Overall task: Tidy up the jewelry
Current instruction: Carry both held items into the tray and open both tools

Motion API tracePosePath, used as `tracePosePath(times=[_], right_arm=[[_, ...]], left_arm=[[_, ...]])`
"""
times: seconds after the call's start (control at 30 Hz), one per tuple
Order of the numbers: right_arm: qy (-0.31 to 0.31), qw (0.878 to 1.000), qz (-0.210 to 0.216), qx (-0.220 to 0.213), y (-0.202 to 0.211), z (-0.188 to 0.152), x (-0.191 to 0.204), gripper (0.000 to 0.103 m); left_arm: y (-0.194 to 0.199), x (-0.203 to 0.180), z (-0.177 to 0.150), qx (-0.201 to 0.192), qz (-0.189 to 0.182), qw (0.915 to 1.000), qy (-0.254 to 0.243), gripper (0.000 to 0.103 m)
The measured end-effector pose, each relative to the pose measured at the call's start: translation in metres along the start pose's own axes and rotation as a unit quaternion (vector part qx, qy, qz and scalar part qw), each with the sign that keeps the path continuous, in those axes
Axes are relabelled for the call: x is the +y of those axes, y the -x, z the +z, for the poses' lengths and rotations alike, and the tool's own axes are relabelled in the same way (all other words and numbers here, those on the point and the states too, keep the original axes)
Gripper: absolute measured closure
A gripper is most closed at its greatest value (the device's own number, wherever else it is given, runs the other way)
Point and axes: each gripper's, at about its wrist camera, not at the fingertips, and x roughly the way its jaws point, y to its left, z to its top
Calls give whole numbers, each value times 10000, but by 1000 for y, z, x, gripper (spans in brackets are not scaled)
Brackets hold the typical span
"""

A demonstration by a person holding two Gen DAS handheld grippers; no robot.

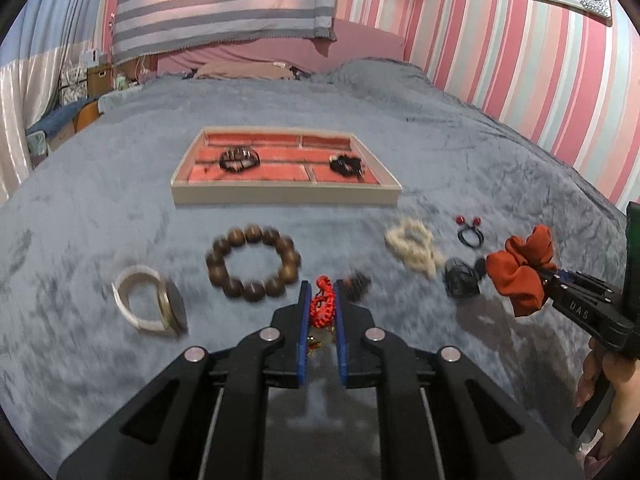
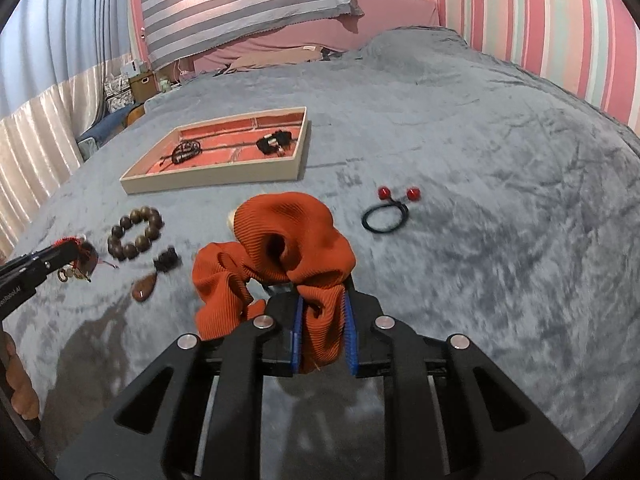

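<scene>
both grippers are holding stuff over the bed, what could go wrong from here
The left gripper pinches only the red knotted cord, and its charms dangle below, so they might swing or catch on the tray rim. The orange scrunchie bulges loosely out of the right gripper and hides part of that camera's view, which could make placing it less sure.

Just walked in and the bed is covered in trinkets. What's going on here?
A person is sorting jewelry on the bed with two hand-held tongs. The left tongs are shut on a red knotted cord charm; the right tongs are shut on an orange scrunchie. The tray holds two dark bracelets; a wooden bead bracelet and other pieces lie on the blanket.
</scene>
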Motion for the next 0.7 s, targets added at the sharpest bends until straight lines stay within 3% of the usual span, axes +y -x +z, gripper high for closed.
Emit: tracePosePath(times=[0.4, 0.7], right_arm=[[160, 9998, 122, 35, -60, 81, 42, 86], [230, 9996, 103, 110, -117, 148, 67, 86]], left_arm=[[-41, 44, 72, 20, 231, 9997, 22, 92], [-107, 89, 139, 366, 224, 9990, 75, 92]])
